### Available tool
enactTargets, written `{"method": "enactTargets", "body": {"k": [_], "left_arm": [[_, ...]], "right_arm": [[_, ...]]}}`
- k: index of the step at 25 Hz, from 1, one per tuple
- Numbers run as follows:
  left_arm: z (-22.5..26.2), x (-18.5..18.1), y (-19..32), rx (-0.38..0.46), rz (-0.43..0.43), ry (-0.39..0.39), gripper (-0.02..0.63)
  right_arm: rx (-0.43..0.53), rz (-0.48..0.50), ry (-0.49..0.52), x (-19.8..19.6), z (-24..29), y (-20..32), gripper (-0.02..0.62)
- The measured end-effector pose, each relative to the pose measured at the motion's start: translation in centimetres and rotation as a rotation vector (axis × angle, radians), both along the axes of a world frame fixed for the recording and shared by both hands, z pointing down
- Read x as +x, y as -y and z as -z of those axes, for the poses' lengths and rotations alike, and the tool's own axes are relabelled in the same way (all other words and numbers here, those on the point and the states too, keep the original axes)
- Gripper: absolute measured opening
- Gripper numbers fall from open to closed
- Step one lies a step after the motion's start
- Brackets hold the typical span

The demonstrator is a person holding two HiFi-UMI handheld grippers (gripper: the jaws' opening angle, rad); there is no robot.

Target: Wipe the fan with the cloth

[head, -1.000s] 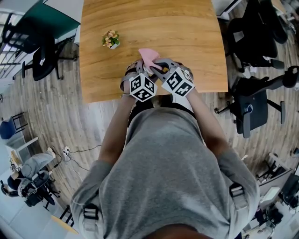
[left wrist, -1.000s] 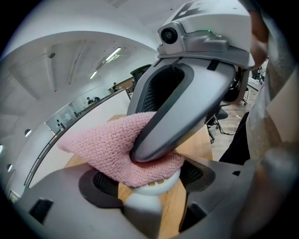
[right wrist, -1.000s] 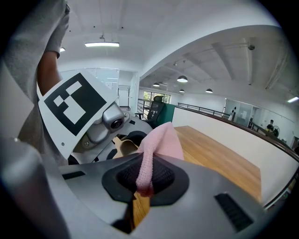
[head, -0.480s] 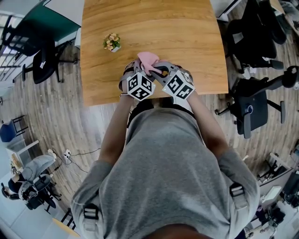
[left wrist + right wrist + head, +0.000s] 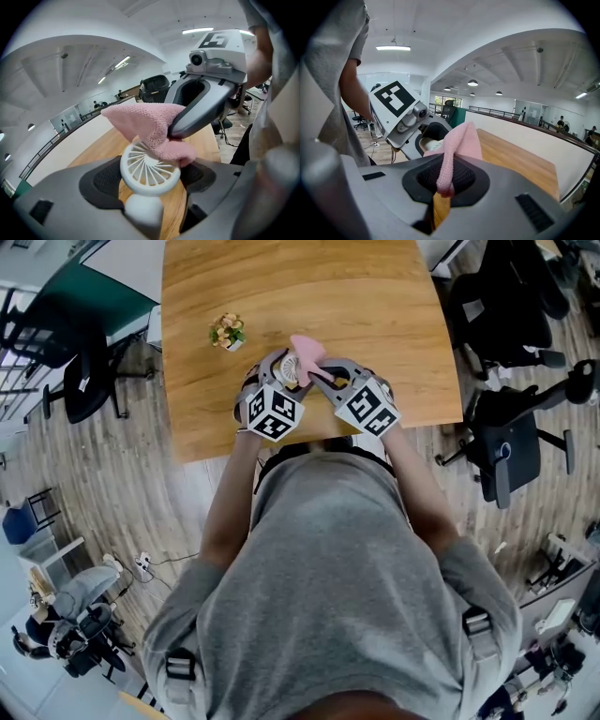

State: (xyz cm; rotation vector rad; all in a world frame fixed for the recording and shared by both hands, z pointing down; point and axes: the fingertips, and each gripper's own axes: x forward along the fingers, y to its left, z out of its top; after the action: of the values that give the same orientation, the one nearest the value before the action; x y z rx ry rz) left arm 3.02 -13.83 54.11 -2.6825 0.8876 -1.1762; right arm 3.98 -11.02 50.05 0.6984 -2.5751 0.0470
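While the left gripper [image 5: 277,381] clamps the fan [image 5: 140,171], the right gripper [image 5: 445,180] pinches the cloth [image 5: 461,140].

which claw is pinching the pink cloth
The right claw: its jaws are shut on the pink cloth, while the left claw grips the white fan.

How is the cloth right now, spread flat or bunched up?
Bunched. The pink cloth is pinched in a fold by the right hand-held gripper, its free end draped on the grille of the white fan.
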Motion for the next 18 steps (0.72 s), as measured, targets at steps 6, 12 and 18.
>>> {"method": "enactTargets", "body": {"k": [6, 12, 18], "left_arm": [[1.0, -1.8, -0.1, -0.002, -0.040, -0.056, 0.370], [2.4, -4.2, 0.2, -0.007, -0.081, -0.107, 0.370], [2.2, -6.1, 0.8, -0.019, -0.109, -0.136, 0.371]], "right_arm": [[0.003, -0.076, -0.014, -0.3, -0.2, 1.1, 0.021], [0.014, -0.123, -0.034, -2.6, -0.2, 2.0, 0.021], [0.019, -0.149, -0.036, -4.8, -0.3, 1.6, 0.021]]}}
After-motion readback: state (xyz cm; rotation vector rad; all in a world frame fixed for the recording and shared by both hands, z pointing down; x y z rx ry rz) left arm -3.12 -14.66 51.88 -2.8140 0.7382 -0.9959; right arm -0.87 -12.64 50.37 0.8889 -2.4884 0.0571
